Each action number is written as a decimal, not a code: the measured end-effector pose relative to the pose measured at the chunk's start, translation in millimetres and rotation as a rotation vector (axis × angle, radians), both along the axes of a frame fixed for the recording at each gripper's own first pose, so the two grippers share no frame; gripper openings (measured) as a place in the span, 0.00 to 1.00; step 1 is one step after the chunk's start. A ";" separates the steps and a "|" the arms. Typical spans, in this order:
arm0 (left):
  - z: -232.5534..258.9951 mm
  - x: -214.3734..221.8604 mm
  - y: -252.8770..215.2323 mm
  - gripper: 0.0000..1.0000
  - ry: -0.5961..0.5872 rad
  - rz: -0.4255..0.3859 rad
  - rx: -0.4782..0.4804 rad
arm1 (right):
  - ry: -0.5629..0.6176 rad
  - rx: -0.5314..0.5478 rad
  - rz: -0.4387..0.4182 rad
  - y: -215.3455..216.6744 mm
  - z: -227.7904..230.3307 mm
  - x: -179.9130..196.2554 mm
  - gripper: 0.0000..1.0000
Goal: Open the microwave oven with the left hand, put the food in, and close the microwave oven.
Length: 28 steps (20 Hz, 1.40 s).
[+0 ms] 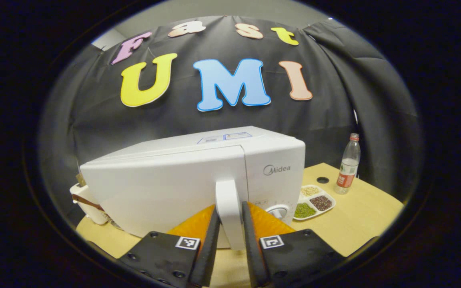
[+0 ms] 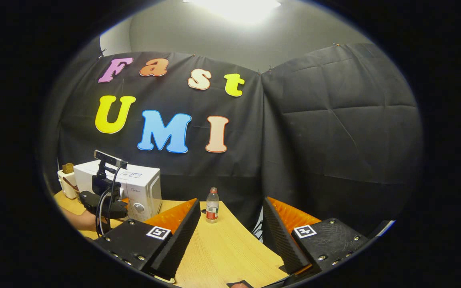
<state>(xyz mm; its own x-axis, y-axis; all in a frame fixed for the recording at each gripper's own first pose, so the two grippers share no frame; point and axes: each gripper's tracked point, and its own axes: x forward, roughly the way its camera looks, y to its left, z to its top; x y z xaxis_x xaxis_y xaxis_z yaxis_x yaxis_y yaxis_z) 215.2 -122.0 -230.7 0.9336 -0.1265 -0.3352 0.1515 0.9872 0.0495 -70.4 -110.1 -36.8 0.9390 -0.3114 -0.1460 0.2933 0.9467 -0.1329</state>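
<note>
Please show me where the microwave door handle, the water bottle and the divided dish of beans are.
Door handle (image 1: 228, 208), left gripper view: middle of the white bar.
Water bottle (image 1: 348, 165), left gripper view: clear body above the label.
Divided dish (image 1: 331, 199), left gripper view: right rim.

White microwave oven (image 1: 198, 176) on the table, door ajar, upright handle (image 1: 229, 212) between jaws.
</note>
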 end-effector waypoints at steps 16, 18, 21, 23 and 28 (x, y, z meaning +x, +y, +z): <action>-2.9 -16.5 4.0 0.09 0.124 0.048 -0.120 | -0.022 -0.021 0.137 16.9 7.9 14.8 0.96; 9.3 -38.9 11.5 0.08 0.069 0.025 -0.113 | -0.042 -0.019 0.163 23.8 11.7 26.3 0.96; 7.5 -74.1 23.9 0.07 0.080 -0.008 -0.112 | -0.054 0.003 0.239 46.0 8.1 42.7 0.96; 8.7 -87.9 32.7 0.08 0.089 -0.013 -0.116 | -0.056 0.009 0.289 60.2 6.7 51.1 0.96; 10.3 -129.2 56.3 0.14 0.101 -0.012 -0.114 | -0.066 0.025 0.419 103.4 6.3 58.9 0.96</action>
<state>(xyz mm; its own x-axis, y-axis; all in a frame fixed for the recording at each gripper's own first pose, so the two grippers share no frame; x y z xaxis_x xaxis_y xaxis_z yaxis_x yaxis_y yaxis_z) 86.0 -65.7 -220.5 0.8940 -0.1797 -0.4105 0.1615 0.9837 -0.0789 -11.5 -6.7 -30.5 0.9912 0.1019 -0.0843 -0.1103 0.9887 -0.1017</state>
